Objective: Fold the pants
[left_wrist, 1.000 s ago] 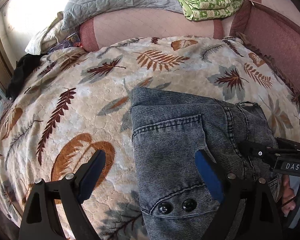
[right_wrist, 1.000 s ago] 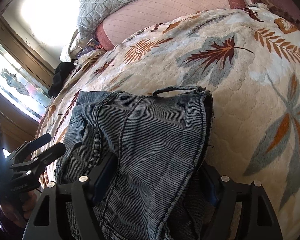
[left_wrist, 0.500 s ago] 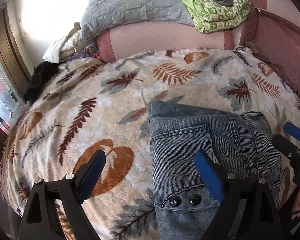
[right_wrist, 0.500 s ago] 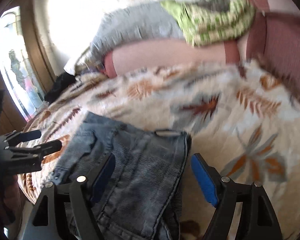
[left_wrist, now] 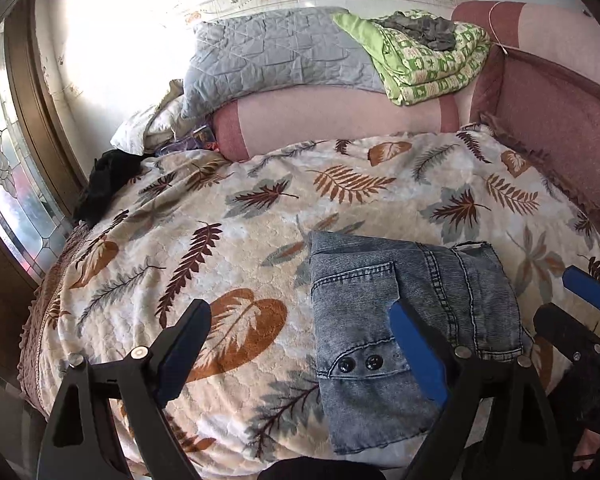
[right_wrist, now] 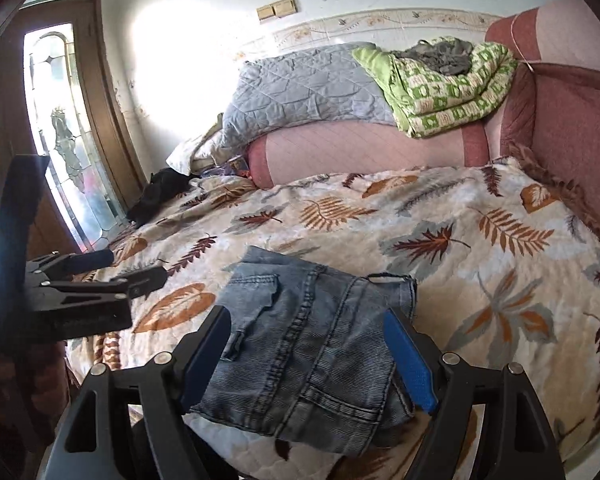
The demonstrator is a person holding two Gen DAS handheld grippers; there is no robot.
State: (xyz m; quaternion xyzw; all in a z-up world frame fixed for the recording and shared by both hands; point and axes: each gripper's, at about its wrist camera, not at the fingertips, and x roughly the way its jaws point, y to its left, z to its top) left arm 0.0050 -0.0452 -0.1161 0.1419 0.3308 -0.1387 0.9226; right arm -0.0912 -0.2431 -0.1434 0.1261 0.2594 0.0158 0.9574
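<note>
A bed is seen from two gripper cameras, covered by a cream blanket (left_wrist: 228, 216) printed with brown, rust and grey leaves. Folded grey-blue pants (left_wrist: 400, 320) are laid flat on the blanket near its front edge, as a compact rectangle. In the left view, a flap pocket and two dark buttons (left_wrist: 358, 363) are shown on the pants. In the right view, a belt loop (right_wrist: 384, 277) is seen standing up at the far edge of the fold.

The left gripper (left_wrist: 300, 352) is held above the bed with its jaws spread wide; nothing is gripped, and the pants are seen behind its right-hand blue pad (left_wrist: 416, 356). The right gripper (right_wrist: 308, 352) is likewise held wide apart above the pants, with no cloth pinched between its pads. Each gripper is also glimpsed at the edge of the other's view. On the side of the right gripper, at the right margin of the left view, white letters are cut off and cannot be read.

At the head of the bed, a pink bolster (left_wrist: 340, 120) is laid across, topped by a grey quilt (left_wrist: 276, 52) and a green patterned blanket (left_wrist: 428, 68). A dark garment (right_wrist: 160, 192) is left by the glazed door (right_wrist: 64, 140). No brand names or readable labels are shown.
</note>
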